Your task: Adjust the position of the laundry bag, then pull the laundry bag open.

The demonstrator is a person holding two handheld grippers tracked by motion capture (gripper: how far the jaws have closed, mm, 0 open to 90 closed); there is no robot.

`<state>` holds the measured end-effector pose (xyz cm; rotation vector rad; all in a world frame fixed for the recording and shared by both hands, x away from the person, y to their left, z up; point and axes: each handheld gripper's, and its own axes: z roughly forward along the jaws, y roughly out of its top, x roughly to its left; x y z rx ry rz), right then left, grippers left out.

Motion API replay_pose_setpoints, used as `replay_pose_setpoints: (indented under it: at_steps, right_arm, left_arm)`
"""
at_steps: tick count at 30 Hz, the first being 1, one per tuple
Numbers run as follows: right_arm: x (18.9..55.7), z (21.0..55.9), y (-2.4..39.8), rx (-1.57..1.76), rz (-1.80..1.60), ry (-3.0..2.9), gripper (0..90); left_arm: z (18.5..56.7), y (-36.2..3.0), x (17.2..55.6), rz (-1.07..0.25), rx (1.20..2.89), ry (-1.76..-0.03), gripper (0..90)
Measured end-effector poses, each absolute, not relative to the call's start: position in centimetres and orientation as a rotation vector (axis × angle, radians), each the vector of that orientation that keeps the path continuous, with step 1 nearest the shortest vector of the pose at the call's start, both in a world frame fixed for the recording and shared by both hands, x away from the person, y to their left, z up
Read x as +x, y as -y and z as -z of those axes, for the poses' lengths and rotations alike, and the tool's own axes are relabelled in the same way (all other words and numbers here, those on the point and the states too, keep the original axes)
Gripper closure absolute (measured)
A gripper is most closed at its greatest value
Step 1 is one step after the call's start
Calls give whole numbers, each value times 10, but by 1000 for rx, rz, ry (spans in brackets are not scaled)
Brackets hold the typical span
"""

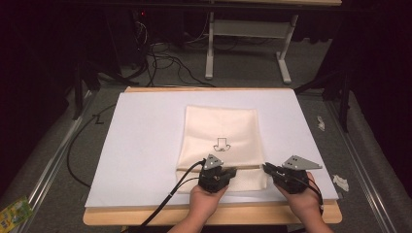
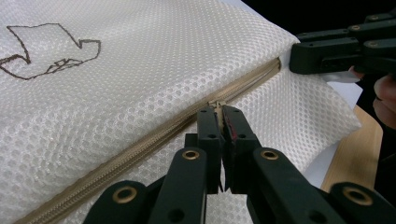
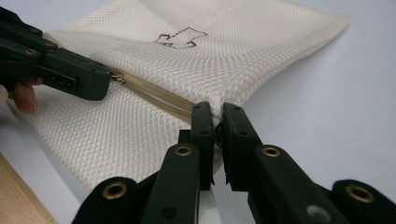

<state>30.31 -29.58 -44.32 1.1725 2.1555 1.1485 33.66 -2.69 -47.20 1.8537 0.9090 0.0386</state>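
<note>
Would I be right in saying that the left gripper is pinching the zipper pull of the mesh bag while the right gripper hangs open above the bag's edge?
Not quite: the right gripper is not open above the edge. The right gripper view shows its jaws shut on the edge of the mesh bag, at the zipper's end. The left gripper does pinch the zipper pull, as the left gripper view shows.

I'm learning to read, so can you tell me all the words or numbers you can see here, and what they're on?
No words or numbers can be read.
Mesh bag: it carries only a small brown outline drawing, a picture with no letters.
Green packet on the floor: its print is too small and blurred to read.
The grippers and the white sheet under the bag show no lettering.
</note>
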Motion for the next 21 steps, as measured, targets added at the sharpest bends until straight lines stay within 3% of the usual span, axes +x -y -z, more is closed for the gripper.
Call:
replay_pose_setpoints:
  at_steps: [11,15,19,21]
  right_arm:
    - [305,442,311,1231,-1119,-2098,853]
    - [305,442,323,1280,-1114,-2056,853]
    - [308,443,349,1355,-1079,-1989,852]
    - [309,444,357,1391,-1082,-1969,850]
  left_arm:
    - [472,13,338,-56,1845,-938,877]
    - [473,-8,341,-94,1857,-970,877]
    - [474,-67,346,-173,1869,-1074,877]
    - [473,-77,346,-175,1873,-1085,876]
